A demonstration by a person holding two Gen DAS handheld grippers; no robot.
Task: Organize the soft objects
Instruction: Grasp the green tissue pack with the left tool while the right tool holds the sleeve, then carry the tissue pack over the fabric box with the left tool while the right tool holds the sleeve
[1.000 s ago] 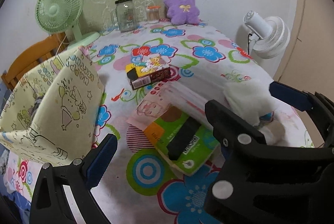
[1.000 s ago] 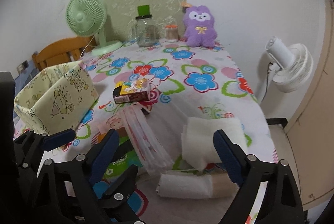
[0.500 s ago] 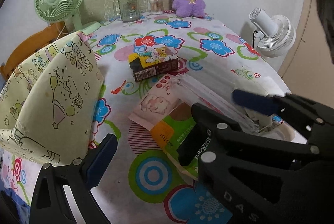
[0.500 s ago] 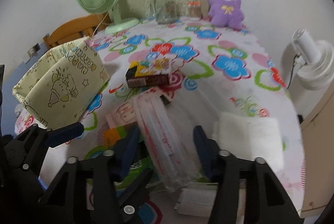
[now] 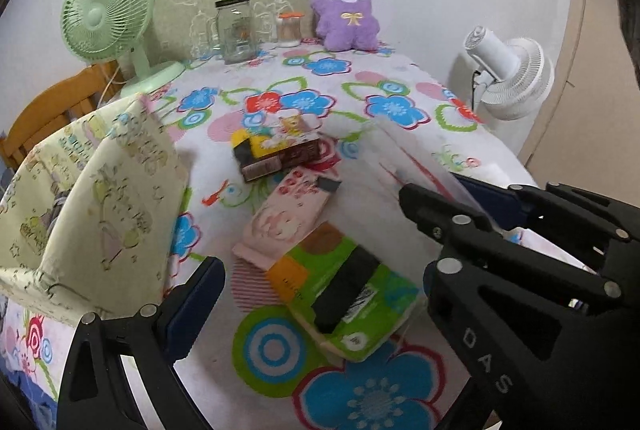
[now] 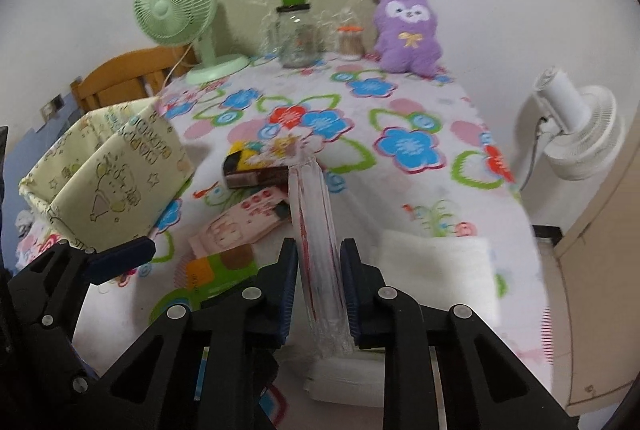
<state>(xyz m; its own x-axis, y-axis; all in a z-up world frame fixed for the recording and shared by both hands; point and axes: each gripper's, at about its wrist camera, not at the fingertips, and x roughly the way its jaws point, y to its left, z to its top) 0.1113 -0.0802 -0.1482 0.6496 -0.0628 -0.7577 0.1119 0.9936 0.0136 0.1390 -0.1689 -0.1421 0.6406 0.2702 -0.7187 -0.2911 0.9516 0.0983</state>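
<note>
Right wrist view: a clear packet (image 6: 316,250) is pinched by the right gripper (image 6: 319,282), its long axis pointing up-frame. The fabric bin (image 6: 108,181) is seen at left, nearer the spread left gripper (image 5: 320,250).

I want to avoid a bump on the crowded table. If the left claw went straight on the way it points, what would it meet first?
Probably the green packet, lying just ahead between the open left claw's fingers, with the pink packet behind it. Depth is hard to judge through this lens.
</note>
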